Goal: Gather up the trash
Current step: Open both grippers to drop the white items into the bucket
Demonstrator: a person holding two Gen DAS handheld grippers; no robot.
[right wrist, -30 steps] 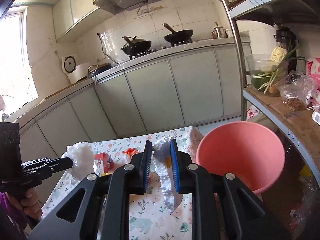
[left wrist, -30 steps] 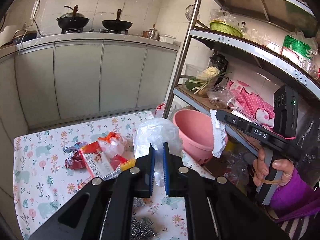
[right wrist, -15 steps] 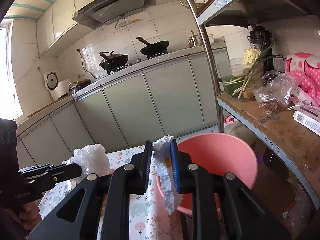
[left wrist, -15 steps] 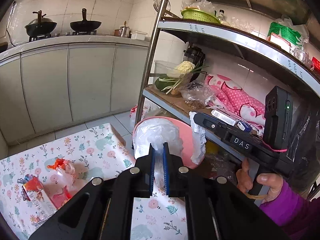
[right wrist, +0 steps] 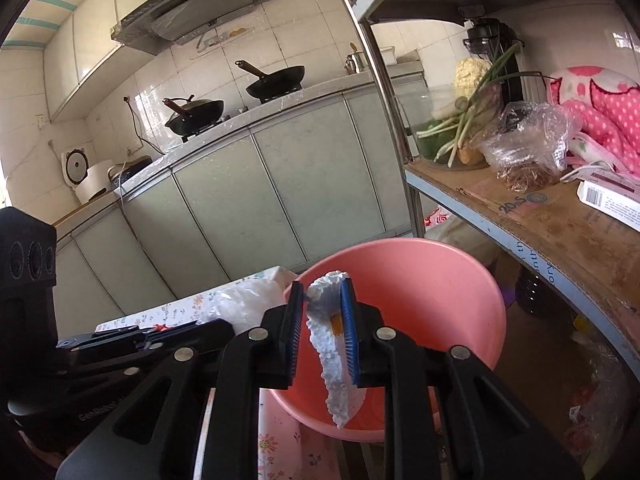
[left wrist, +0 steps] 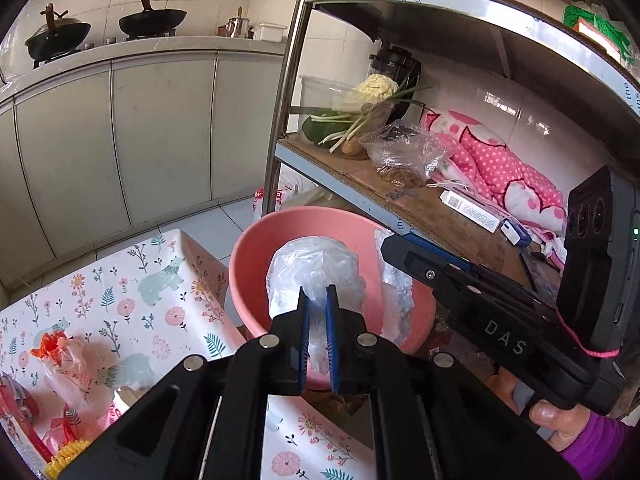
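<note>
Metal storage rack [left wrist: 420,208] fills 1 to 4 o'clock in the left wrist view; its upright post stands just behind the round pink plastic basin [left wrist: 256,248], with open floor at 10 o'clock. Floral-cloth counter [left wrist: 132,300] ends at a corner just beside the basin's rim, at 8 o'clock from it.

Left hand-held gripper [left wrist: 316,312]: jaws narrow, clamped on a crumpled clear plastic bag [left wrist: 316,268], now over the basin's mouth; a second ago it hung over the counter.

Right hand-held gripper [right wrist: 322,320]: jaws narrow, pinching a white foam strip [right wrist: 332,368] that dangles inside the basin [right wrist: 420,280]; earlier the basin lay at 3 o'clock of it.

Red and clear wrappers [left wrist: 60,356] lie at 8 o'clock.
</note>
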